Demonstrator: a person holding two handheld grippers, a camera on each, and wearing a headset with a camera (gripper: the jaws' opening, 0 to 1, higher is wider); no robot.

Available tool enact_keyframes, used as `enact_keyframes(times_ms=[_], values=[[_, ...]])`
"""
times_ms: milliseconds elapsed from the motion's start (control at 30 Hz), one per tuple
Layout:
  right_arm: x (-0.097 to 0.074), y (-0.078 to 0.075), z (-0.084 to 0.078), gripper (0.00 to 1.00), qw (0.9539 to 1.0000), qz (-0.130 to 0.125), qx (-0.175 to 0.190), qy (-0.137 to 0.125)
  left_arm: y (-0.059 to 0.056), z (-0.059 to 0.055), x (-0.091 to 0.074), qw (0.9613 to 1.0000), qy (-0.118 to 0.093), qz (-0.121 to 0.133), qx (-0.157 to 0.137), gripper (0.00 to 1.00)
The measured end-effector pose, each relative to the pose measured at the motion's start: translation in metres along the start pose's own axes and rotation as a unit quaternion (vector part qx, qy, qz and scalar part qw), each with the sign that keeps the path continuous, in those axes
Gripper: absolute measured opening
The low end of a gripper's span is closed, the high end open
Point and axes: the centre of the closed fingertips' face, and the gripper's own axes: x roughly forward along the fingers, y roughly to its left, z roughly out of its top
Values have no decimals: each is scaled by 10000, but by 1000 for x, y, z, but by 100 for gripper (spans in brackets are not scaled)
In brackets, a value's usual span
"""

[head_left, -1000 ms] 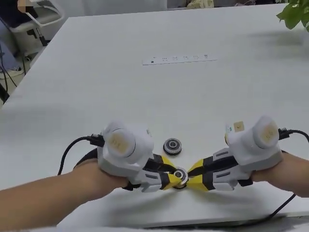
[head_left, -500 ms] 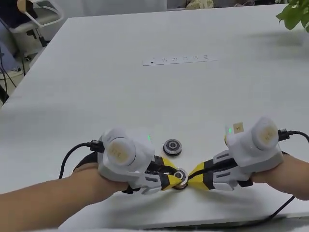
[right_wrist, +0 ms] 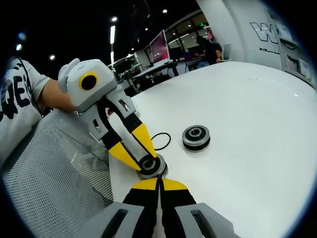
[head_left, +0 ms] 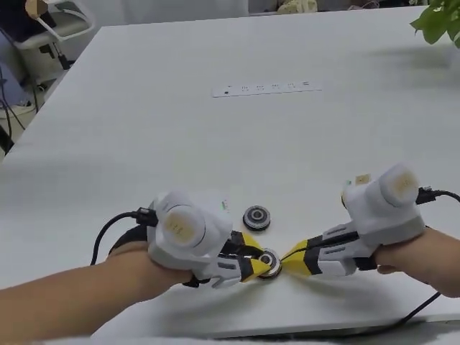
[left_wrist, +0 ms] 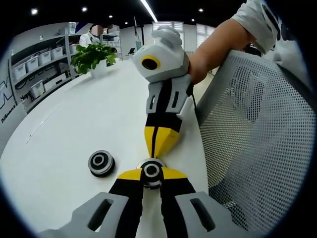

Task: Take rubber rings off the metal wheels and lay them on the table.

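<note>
Grippers meet nose to nose at near edge of white table [head_left: 215, 129]. Thin black loose rubber ring [right_wrist: 159, 140] lies beside left gripper [head_left: 257, 264], which is clenched on small silver metal wheel w/ black rubber tyre [head_left: 269, 260]. Second wheel [head_left: 256, 217] sits just beyond. Right gripper [head_left: 291, 260] comes head-on from opposite side, jaws pressed together, tips touching wheel's rim; can't tell if they nip rubber. Next pull prob. runs rightwards, along shared line.
</note>
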Motion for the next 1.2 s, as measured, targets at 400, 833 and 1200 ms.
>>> enact_keyframes(times_ms=[400, 833, 1200], values=[[-1, 6, 7, 0, 9990, 67, 361, -237, 1, 0, 0, 10000, 13, 15, -17, 7], [0, 14, 10, 0, 9985, 124, 451, -289, -3, 4, 0, 10000, 48, 53, -25, 7], [4, 20, 12, 0, 9985, 229, 389, -312, 1, 0, 1, 10000, 73, 55, -10, 7]])
